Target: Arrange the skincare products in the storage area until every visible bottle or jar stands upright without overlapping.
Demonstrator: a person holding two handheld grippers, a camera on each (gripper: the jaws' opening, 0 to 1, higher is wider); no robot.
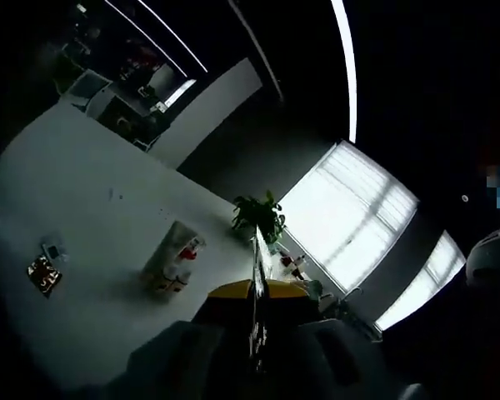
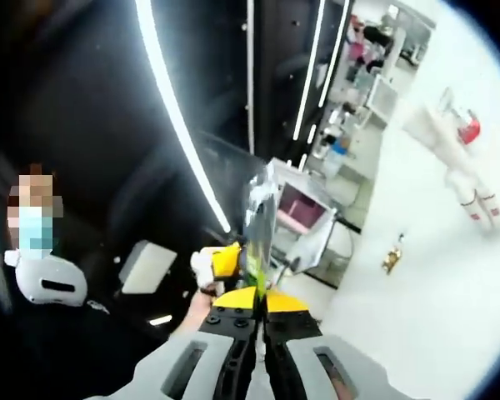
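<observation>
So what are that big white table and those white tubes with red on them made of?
The large white table looks like smooth matte laminate or painted board: an even surface with soft glare and no visible grain. The white tubes with red caps and labels, lying on it, look like glossy plastic, judging by their bright sheen, though they are too small to be sure.

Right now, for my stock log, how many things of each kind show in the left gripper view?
White-and-red product cluster: 1
Small flat items: 2
Potted plant: 1
Thin packet between the jaws: 1
Total: 5
</observation>
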